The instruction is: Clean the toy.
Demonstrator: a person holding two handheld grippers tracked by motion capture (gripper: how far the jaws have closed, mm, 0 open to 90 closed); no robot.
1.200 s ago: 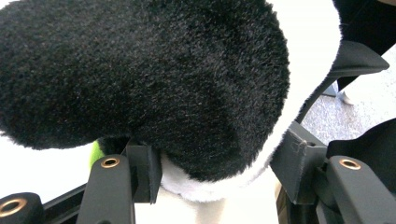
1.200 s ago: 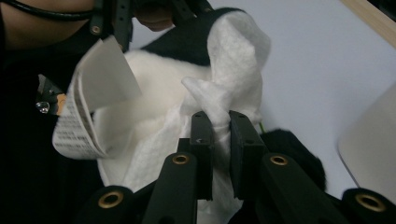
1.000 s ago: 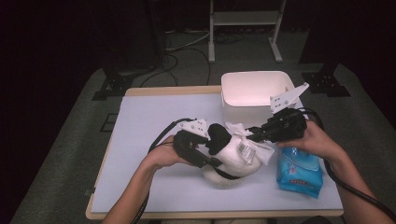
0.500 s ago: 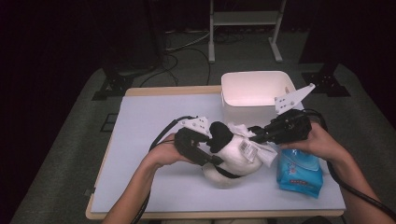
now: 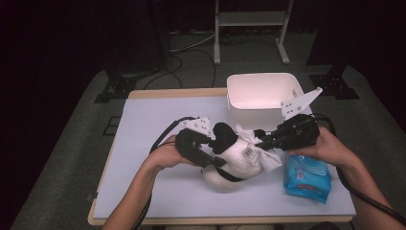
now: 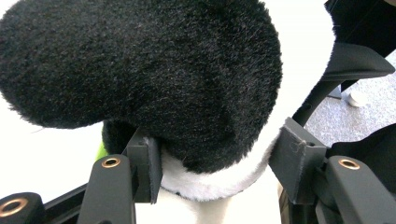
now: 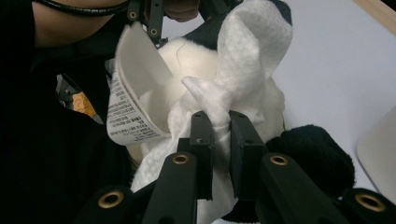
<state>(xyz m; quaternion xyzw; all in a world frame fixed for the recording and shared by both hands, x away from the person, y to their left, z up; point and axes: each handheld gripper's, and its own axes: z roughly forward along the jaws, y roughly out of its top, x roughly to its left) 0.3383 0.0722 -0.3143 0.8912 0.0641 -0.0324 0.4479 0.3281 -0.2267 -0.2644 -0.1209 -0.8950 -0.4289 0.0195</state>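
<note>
right gripper [image 5: 262,140] edged leftward, wipe [image 5: 268,158] against plush panda [image 5: 234,158].

plush toy [image 5: 234,160] on table [image 5: 143,124], centre-front | wipe [image 5: 258,146] on toy's right side | bin [image 5: 261,93] behind toy | wipes pack [image 5: 306,179] right of toy, before bin

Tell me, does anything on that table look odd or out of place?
Nothing looks spilled or broken. The one oddity: the plush toy lies tipped on the table with a white wipe draped over it, pinched by the right gripper, while the left gripper clamps its black part.
</note>
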